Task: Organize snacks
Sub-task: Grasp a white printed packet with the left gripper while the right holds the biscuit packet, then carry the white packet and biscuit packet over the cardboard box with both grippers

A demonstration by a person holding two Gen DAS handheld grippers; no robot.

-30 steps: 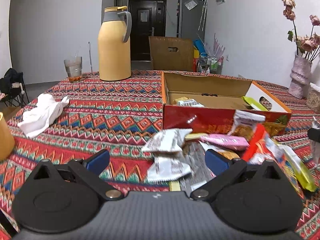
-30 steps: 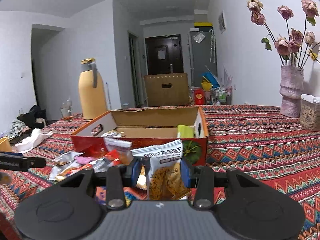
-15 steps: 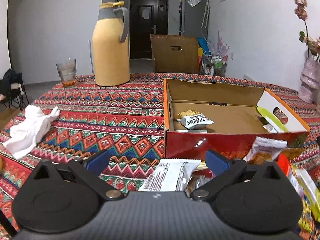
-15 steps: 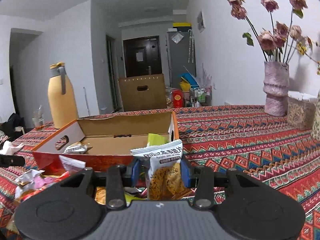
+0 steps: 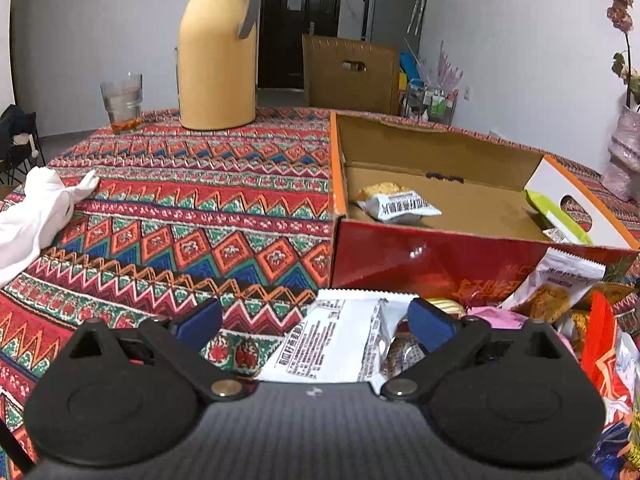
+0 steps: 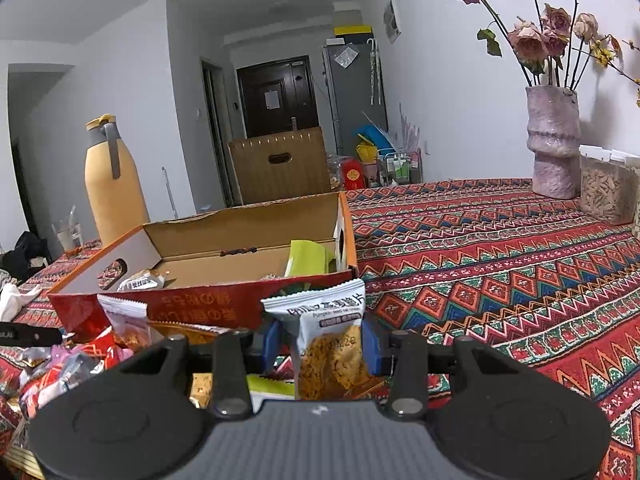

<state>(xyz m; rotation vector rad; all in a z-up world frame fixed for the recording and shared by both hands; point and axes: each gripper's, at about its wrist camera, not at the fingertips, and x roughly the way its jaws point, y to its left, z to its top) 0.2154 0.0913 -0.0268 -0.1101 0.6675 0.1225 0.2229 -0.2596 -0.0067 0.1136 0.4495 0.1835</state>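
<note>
Blue pads of the right hand-held gripper [image 6: 320, 342] squeeze a pumpkin chip packet [image 6: 328, 340]; the left hand-held gripper [image 5: 316, 320] is closing around a white packet [image 5: 336, 340], not touching.

A home dining room: patterned tablecloth [image 6: 500, 240], flower vase [image 6: 554, 144], thermos jug [image 5: 218, 56], fridge [image 6: 354, 92], entry door [image 6: 276, 96].

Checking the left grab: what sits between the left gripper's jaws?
In the left wrist view, a white snack packet lies on the tablecloth between the left gripper's closing jaws, not yet pinched.
</note>
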